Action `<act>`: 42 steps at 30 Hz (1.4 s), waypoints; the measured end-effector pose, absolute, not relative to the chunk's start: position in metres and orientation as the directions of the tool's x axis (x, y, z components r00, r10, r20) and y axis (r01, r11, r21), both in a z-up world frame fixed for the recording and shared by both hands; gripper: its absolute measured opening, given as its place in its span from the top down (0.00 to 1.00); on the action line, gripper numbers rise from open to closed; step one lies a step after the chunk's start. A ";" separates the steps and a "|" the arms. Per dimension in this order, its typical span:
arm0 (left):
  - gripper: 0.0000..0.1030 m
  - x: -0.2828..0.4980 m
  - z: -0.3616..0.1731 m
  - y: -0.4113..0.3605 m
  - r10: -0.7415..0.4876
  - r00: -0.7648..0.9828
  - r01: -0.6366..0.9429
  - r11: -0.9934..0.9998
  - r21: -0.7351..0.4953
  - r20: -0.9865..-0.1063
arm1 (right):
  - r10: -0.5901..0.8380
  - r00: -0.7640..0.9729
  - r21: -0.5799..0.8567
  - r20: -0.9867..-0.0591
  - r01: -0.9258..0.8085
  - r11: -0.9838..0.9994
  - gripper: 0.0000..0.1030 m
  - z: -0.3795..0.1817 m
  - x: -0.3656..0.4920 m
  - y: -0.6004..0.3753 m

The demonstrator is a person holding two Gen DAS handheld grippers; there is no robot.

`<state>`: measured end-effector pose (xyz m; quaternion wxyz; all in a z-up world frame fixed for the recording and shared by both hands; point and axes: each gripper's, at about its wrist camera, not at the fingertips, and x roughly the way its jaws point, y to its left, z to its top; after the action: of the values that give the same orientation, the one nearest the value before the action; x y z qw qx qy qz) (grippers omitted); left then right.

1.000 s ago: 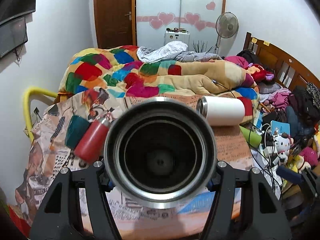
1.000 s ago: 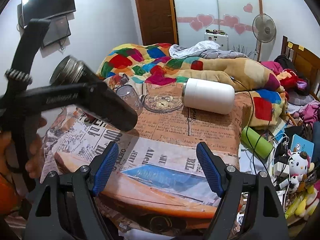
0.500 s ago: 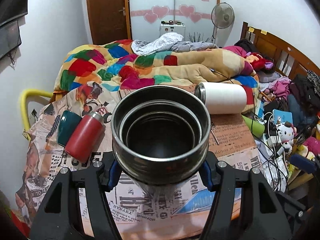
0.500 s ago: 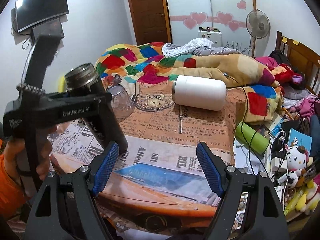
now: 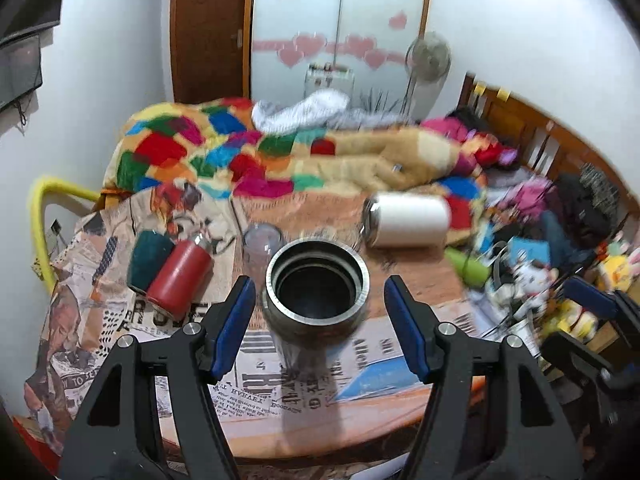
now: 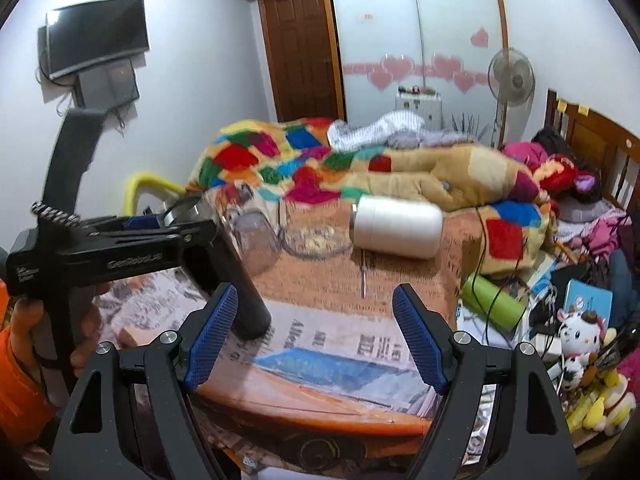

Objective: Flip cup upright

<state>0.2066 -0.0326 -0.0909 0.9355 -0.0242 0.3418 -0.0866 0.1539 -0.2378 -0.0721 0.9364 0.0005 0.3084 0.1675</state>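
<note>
A dark steel cup stands upright on the newspaper-covered table, mouth up. My left gripper is open, its blue pads apart on either side of the cup and not touching it. In the right wrist view the same cup stands at the left, with the left gripper beside its rim. My right gripper is open and empty above the table's front edge.
A white cup lies on its side at the back right. A red bottle and a teal cup lie at the left. A clear glass stands inverted behind the steel cup. A glass dish, bedding and clutter lie around.
The left gripper tipped the steel cup from lying mouth-forward to standing upright on the table, then opened and let it go. The right gripper stayed open and hardly moved.
</note>
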 end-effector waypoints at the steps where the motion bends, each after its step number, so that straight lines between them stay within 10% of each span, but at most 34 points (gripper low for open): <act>1: 0.36 0.193 -0.078 -0.029 -0.182 0.776 0.147 0.983 -0.108 -0.604 | 0.318 0.771 0.103 -0.552 -0.315 0.943 0.25 -0.062 0.148 -0.237; 16: 0.26 0.025 0.009 -0.021 -0.090 0.970 0.088 0.996 -0.018 -0.224 | 0.362 0.900 0.089 -0.244 -0.351 0.932 0.25 0.020 0.065 -0.226; 25: 0.01 -0.009 0.006 -0.020 -0.021 0.985 0.019 1.000 -0.012 -0.172 | 0.346 0.914 0.048 -0.213 -0.344 0.938 0.10 0.018 0.045 -0.221; 42: 0.00 -0.024 0.000 -0.016 0.023 0.985 -0.027 0.999 -0.026 -0.171 | 0.328 0.921 0.024 -0.211 -0.331 0.943 0.00 0.018 0.035 -0.221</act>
<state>-0.0244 -0.0162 -0.0004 0.9961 -0.0144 0.0856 0.0125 0.0346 -0.2210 0.0176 0.9800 -0.0062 0.1066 0.1682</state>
